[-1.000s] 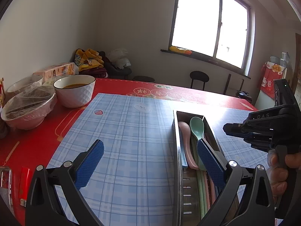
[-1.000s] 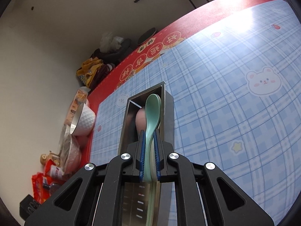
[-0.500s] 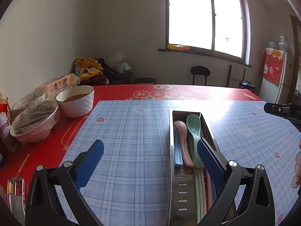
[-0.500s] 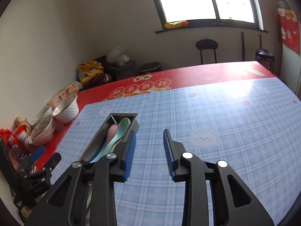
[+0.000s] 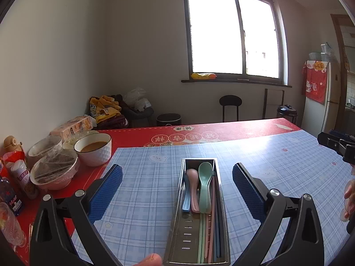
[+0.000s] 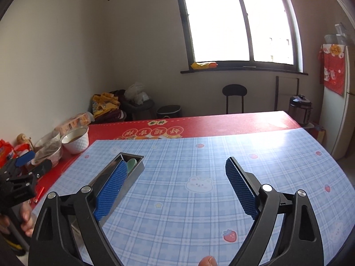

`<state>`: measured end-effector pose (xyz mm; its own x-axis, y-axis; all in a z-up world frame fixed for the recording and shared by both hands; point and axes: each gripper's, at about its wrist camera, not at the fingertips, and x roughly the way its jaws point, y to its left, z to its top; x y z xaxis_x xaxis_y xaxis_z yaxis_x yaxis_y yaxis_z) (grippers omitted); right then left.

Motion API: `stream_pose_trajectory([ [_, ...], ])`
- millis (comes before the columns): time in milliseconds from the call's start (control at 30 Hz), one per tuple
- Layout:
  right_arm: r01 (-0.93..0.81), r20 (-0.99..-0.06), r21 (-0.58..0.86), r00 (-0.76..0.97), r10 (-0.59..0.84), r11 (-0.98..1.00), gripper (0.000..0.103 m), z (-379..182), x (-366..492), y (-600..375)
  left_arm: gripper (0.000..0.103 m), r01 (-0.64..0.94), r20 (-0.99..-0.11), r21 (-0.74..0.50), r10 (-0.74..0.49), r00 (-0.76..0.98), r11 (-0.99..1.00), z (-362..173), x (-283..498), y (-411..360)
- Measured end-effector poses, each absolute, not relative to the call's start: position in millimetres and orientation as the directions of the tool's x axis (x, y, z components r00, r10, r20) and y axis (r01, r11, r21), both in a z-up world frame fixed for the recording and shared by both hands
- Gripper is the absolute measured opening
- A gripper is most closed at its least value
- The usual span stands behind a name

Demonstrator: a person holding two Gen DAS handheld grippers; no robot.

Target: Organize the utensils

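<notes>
Left wrist view: your left tongs point(image 5: 177, 184) gape empty over metal tray point(image 5: 218, 201) holding green spoon point(image 5: 204, 184); right tongs point(image 6: 176, 184) likewise empty. Risk: nudging tray across counter point(image 5: 144, 177).

Daylight floods in through the window point(image 5: 235, 33), which is blown out to white. Glare washes across the far right of the tabletop point(image 5: 277, 141) in both views. Both pictures are sharp; fisheye distortion bends the walls, and the corners are black.

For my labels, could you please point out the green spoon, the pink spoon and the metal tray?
green spoon point(image 5: 205, 172), left wrist view, on its bowl.
pink spoon point(image 5: 192, 175), left wrist view, on its bowl.
metal tray point(image 5: 180, 185), left wrist view, on its left wall.
</notes>
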<state>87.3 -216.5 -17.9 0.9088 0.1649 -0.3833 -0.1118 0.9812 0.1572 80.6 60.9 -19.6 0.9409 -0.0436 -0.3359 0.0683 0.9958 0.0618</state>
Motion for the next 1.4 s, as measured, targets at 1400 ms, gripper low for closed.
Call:
stream_pose_trajectory([
  [1400, -0.010, -0.353, 0.085, 0.935, 0.040, 0.996, 0.087, 1, 64, -227, 0.097, 0.099, -0.298, 0.125, -0.058, 0.953, 0.987, 5, 52, 23],
])
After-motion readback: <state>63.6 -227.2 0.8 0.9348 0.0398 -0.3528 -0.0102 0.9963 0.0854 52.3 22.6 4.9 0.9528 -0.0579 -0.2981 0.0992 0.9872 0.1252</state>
